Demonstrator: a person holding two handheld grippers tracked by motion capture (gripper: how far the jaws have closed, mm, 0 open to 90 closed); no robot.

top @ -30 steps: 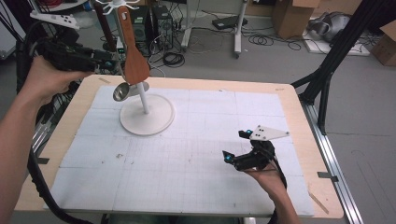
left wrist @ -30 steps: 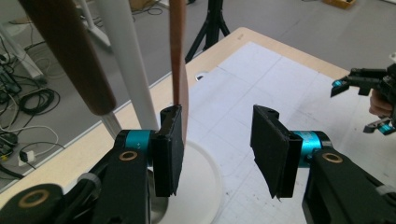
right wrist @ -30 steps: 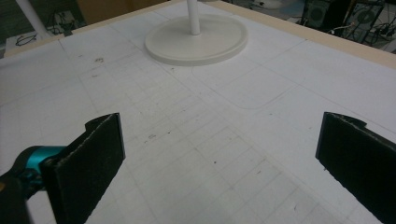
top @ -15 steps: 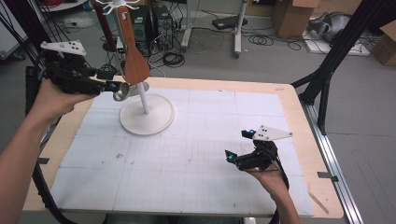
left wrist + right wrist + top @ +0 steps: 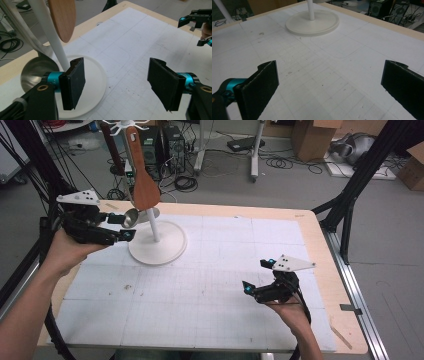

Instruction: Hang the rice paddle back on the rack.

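My left tongs [image 5: 121, 227] stood apart at the stand's nine o'clock, raised since a second earlier and level with the hanging metal ladle [image 5: 132, 217]; I judged the grasp imminent. Right tongs [image 5: 256, 279], apart, idled at five o'clock. The wooden spatula [image 5: 142, 184] and white pole [image 5: 153, 226] crowded the approach.

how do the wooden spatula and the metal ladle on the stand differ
The spatula is brown wood with a flat, paddle-shaped blade; the ladle is shiny metal with a round bowl. The spatula's blade hangs higher, beside the pole; the ladle's bowl hangs lower, next to the open left gripper. Both hang head down from the white stand, and neither is gripped.
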